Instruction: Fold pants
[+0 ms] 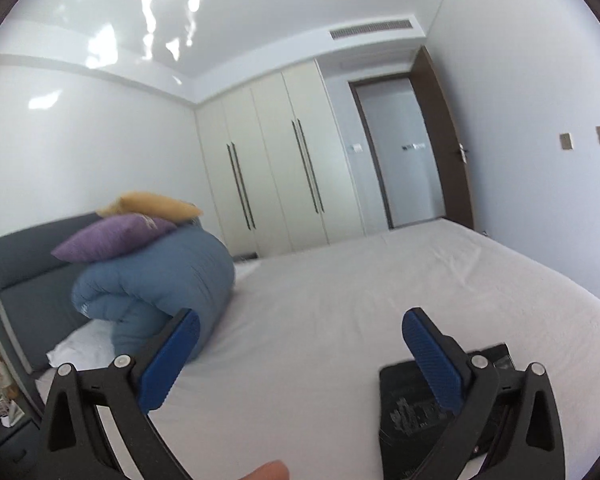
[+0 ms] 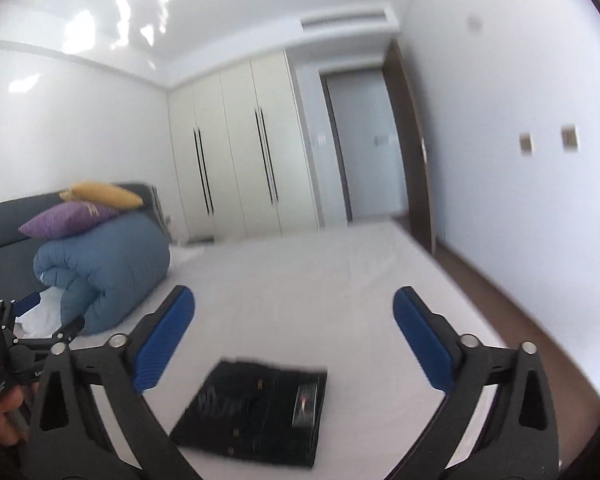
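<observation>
Item: black pants [image 2: 256,408], folded into a compact rectangle, lying flat on the near part of the bed [image 2: 300,280]. Label and rivets face up. In the left wrist view the same bundle sits at near right, partly hidden behind a finger.

Left gripper [image 1: 300,352]: fingers spread wide, blue pads [image 1: 172,360] apart, nothing held, raised above the sheet to the left of the pants.

Right gripper [image 2: 294,336]: fingers likewise wide apart, empty, hanging above the pants, which show between and below them.

Surroundings: rolled blue duvet [image 2: 104,276] at far left, with a purple pillow [image 2: 68,220] and yellow pillow [image 2: 104,194] stacked on it; grey headboard [image 1: 28,256] behind; cream wardrobe [image 1: 276,168] and door [image 1: 404,152] at far end.

Status, judged: fold appears finished or nearly so.

Risks, judged: a pad dragged low across the bundle could catch an edge and spring the layers open; any regrip taking only the top layer would unfold it on lifting. The soft mattress may let the stack slump if pressed off-centre.
</observation>
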### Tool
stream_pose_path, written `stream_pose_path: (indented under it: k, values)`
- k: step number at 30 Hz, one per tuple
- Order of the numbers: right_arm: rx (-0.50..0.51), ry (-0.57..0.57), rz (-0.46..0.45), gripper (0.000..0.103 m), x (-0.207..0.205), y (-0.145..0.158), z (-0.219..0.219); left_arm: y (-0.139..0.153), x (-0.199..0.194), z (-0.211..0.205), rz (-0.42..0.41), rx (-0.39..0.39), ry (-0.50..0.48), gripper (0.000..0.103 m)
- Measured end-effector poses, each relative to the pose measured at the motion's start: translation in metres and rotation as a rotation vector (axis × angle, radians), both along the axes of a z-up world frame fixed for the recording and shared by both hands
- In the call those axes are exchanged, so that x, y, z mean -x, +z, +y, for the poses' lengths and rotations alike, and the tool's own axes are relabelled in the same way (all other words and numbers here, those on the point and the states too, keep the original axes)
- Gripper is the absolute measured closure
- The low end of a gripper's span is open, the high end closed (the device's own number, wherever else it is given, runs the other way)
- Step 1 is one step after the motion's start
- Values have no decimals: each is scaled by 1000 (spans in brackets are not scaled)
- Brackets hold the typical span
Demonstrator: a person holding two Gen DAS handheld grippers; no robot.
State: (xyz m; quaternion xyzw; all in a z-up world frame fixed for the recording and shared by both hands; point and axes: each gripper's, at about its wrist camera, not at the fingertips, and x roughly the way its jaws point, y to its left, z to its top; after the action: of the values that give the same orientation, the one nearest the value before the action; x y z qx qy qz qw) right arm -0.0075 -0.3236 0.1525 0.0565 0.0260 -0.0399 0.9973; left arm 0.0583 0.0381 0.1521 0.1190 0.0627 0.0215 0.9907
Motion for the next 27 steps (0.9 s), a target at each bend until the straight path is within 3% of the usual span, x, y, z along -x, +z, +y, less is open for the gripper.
stream_pose_path:
  k: [2, 4, 8, 12, 15, 20, 27]
  values:
    - [116, -83, -125, 0, 21, 31, 23, 24, 11, 4, -18, 18, 1, 0]
    - [170, -158, -153, 0, 30, 52, 37, 46, 13, 11, 16, 74, -55, 0]
    - [108, -100, -128, 0, 41, 78, 41, 72, 10, 17, 92, 135, -84, 0]
    - [40, -44, -60, 0, 39, 86, 46, 68, -8, 15, 232, 182, -110, 0]
    - [-40, -42, 73, 0, 15, 76, 49, 48, -19, 7, 338, 180, -98, 0]
    - [-184, -56, 307, 0, -27, 26, 39, 9, -27, -9, 492, 183, -111, 0]
    - [-166, -121, 519, 0, -53, -31, 42, -24, -39, -19, 600, 176, -91, 0]
